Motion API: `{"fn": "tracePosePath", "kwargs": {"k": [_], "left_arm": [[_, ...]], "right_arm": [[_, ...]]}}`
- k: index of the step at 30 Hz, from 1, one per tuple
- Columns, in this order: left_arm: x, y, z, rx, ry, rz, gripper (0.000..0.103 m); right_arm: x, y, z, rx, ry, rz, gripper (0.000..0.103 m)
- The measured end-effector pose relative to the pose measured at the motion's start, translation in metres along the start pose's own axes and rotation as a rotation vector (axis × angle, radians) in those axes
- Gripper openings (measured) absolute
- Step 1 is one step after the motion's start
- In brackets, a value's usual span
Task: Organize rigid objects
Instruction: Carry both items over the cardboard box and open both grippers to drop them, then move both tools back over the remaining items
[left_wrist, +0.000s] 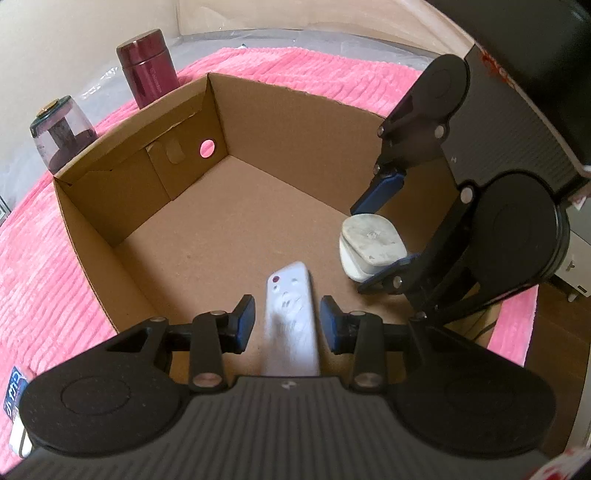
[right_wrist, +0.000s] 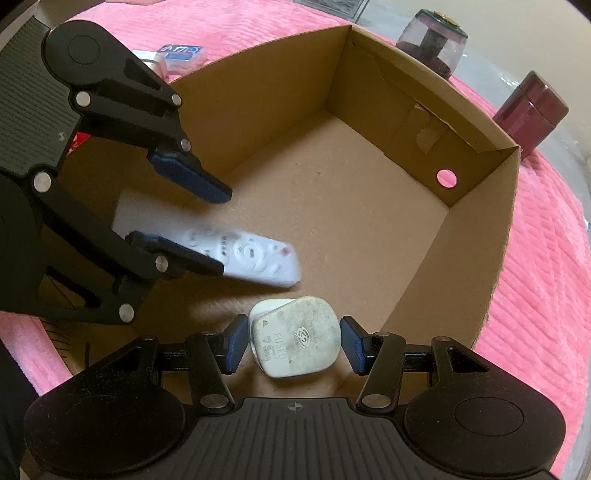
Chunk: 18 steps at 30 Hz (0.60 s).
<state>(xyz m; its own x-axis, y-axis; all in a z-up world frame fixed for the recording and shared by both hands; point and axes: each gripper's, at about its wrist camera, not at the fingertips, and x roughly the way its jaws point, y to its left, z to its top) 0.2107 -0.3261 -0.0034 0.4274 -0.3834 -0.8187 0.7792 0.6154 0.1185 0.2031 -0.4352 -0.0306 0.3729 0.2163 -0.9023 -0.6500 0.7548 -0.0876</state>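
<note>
Pink cover (left_wrist: 37, 240): ribbed, soft, spread under everything.
Jar (left_wrist: 61, 136): clear with a dark lid, upright outside the box's left wall.
Flask (left_wrist: 147, 70): maroon metal, upright just beyond the jar, also outside.
Box (left_wrist: 295, 92): open cardboard, otherwise bare inside.
Remote (left_wrist: 291, 314): white, slim, inside the box low over its floor, buttons up. The picture is blurred. Likely light, stiff and smooth; best taken across its narrow sides near the middle.
Left gripper (left_wrist: 288, 325): fingers straddle the remote with a gap on each side, so released, not pressing.
Plug (left_wrist: 371, 243): white, scuffed, chunky, inside the box right of the remote. Probably hard and dense for its size; the flat flanks offer the surest hold.
Right gripper (right_wrist: 293, 343): fingers flank the plug closely. I cannot tell whether they are clamping it or just clear of it.
</note>
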Motion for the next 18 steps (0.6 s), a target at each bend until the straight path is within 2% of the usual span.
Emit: {"fn": "tracePosePath", "kwargs": {"k": [11,18], "left_arm": [[-0.025,0.007,0.001,-0.027,-0.082,0.007,0.033],[-0.069,0.017,-0.010,-0.103,-0.186,0.008,0.033]], "right_arm": [[-0.002,0.000,0.001,0.008,-0.032,-0.017,0.051],[-0.039,0.009,0.001,0.062,-0.148,-0.075,0.051]]}}
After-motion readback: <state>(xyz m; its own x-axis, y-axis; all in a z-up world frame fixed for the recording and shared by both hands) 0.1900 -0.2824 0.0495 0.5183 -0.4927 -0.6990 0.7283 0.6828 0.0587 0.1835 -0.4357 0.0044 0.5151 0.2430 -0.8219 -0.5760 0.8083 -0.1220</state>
